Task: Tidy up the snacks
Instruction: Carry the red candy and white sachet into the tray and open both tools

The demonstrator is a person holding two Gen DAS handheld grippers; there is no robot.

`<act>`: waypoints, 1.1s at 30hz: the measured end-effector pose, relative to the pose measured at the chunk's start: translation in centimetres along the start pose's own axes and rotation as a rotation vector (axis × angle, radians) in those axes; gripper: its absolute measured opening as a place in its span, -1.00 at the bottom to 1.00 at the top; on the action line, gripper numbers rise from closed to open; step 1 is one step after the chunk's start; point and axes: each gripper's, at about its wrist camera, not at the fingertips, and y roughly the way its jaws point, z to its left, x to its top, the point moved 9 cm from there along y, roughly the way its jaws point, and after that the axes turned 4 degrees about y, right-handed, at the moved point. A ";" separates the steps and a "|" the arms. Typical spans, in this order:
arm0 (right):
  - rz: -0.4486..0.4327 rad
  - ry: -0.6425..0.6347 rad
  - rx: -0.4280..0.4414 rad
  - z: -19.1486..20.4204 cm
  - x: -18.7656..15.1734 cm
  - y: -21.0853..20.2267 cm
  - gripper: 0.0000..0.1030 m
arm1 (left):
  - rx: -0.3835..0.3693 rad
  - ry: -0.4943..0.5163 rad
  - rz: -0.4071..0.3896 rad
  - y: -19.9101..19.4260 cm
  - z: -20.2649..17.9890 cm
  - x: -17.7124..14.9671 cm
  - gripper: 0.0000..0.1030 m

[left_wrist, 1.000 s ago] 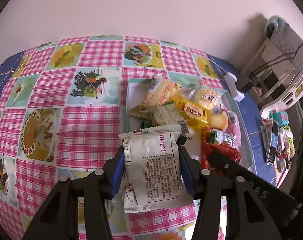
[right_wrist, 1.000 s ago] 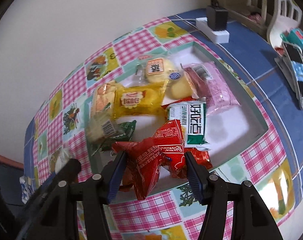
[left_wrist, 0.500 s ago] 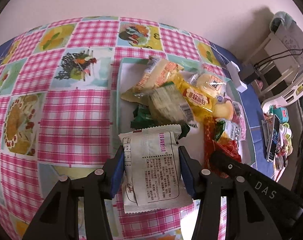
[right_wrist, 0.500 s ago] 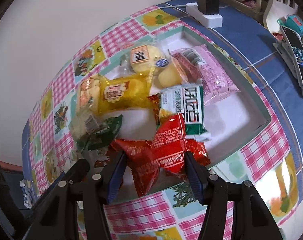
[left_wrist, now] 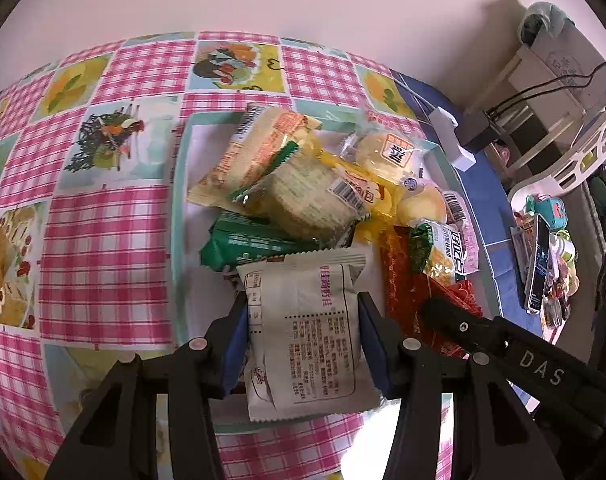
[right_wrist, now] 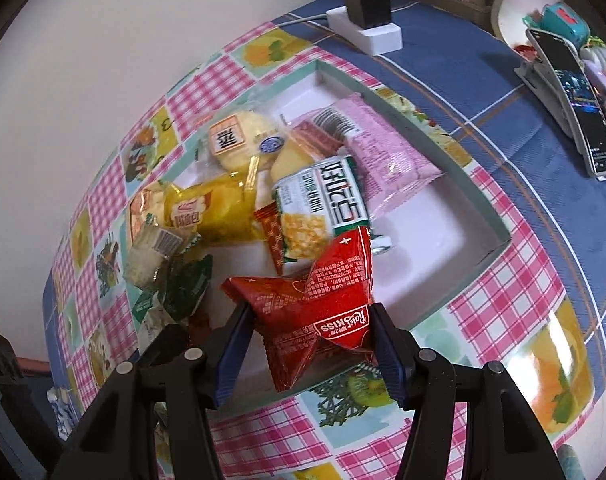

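A white packet (left_wrist: 303,332) is clamped across its width in the left gripper (left_wrist: 303,336); a red packet (right_wrist: 315,312) in the right gripper (right_wrist: 311,344). Both are held over the tray (right_wrist: 455,160). The pouches are judged light, soft and crushable, best gripped at the side edges.

Red snack packet (right_wrist: 323,312) between the right gripper's (right_wrist: 309,344) fingers: white oval logo, seen upside down, reads "KISS" with a smaller script word beside it, roughly "Roise", not sure. Black arm of the right gripper, in the left wrist view, carries "DAS" (left_wrist: 541,366) in pale raised letters. White packet (left_wrist: 307,332) held in the left gripper (left_wrist: 303,340), the green-and-white packet (right_wrist: 323,208) and the round bun's orange label (right_wrist: 227,140) bear Chinese print too small or skewed to read.
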 end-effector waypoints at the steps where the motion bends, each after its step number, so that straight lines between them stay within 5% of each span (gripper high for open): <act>1: 0.000 0.005 0.003 -0.1 0.1 0.0 0.19 | -0.004 0.000 0.002 0.1 -0.1 0.0 0.03; 15: 0.009 -0.012 0.054 0.9 0.0 -0.5 0.23 | -0.014 -0.041 0.014 -1.5 0.5 -0.2 0.17; 25: 0.014 -0.092 0.067 2.8 -0.5 -0.3 0.23 | 0.122 -0.140 -0.024 -3.7 5.1 0.1 0.19; 28: 0.020 -0.121 0.069 3.3 -0.7 -0.1 0.27 | 0.175 -0.166 -0.033 -4.0 6.8 0.1 0.44; 33: 0.023 -0.150 0.072 3.7 -0.8 0.0 0.32 | 0.225 -0.198 -0.043 -4.2 8.4 0.0 0.46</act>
